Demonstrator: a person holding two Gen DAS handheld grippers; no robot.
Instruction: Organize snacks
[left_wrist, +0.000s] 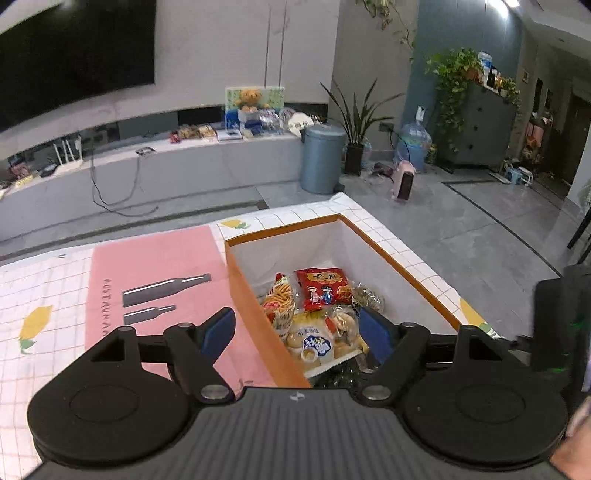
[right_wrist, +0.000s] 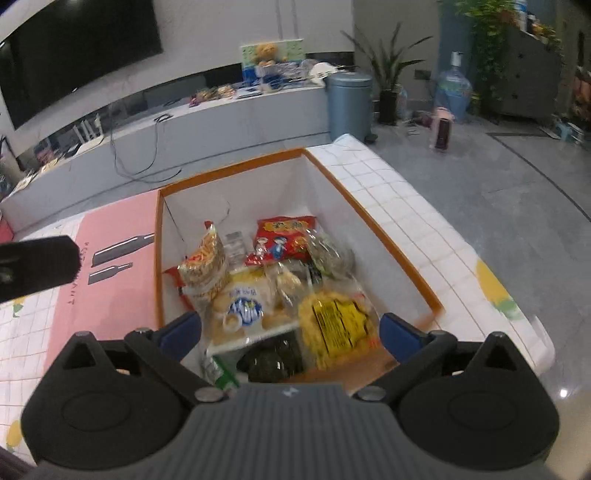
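Snacks are piled in the orange box (right_wrist: 369, 206). The yellow bag (right_wrist: 338, 325) lies just ahead of the right gripper (right_wrist: 290, 328), long axis fwd; both jaws spread, nothing held. The left gripper (left_wrist: 297, 328), also empty, is set further left.
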